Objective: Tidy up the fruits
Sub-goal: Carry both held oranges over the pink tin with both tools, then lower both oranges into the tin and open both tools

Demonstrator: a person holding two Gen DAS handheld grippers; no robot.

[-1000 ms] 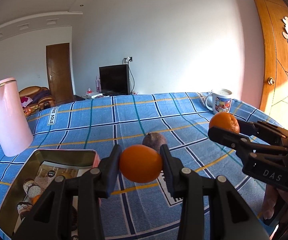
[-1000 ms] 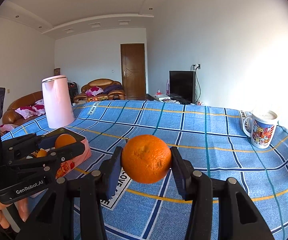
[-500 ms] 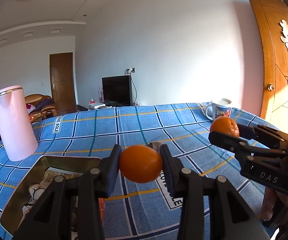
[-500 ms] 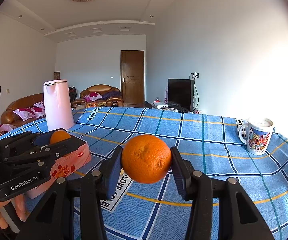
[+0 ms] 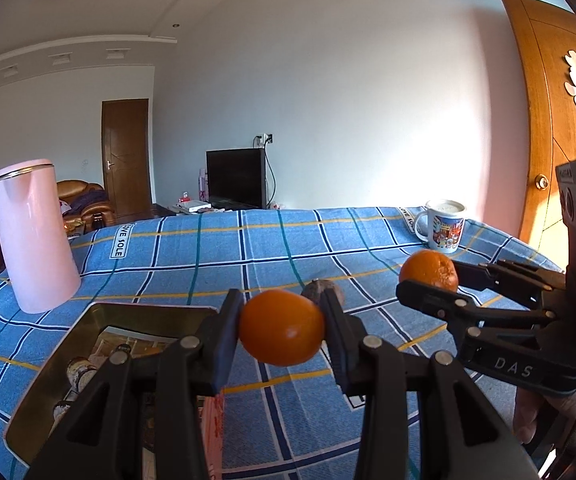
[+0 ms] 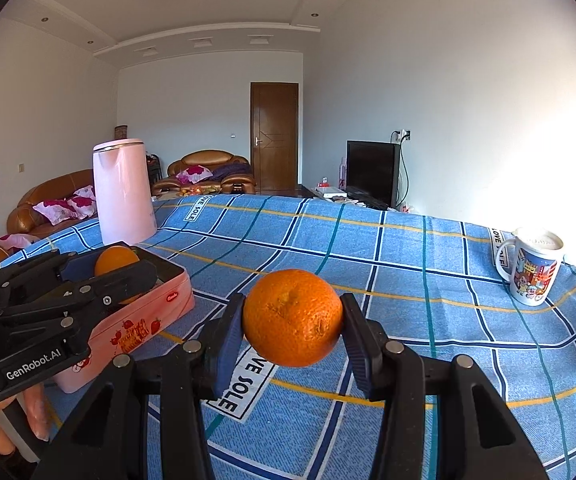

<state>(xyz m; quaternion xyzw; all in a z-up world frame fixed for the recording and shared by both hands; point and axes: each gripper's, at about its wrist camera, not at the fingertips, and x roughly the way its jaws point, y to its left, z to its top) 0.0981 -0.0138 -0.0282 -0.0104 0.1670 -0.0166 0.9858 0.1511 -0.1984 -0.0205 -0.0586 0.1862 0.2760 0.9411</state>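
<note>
- Two oranges ride above the blue checked tablecloth [image 5: 216, 256], one clamped in each of my grippers.
- Over the last second the view has tipped up a little; the grips have not changed, so neither fruit has been dropped yet.
- My left gripper [image 5: 282, 330] is closed narrowly on the smooth orange [image 5: 282, 332], just beside the open pink tin [image 6: 136, 320], which I judge to be its destination.
- My right gripper [image 6: 292, 318] squeezes the dimpled orange [image 6: 293, 317], well clear of the tin.
- A dark round fruit [image 5: 320, 290] waits on the cloth behind, near neither the kettle [image 5: 32, 236] nor the mug [image 5: 444, 224].
</note>
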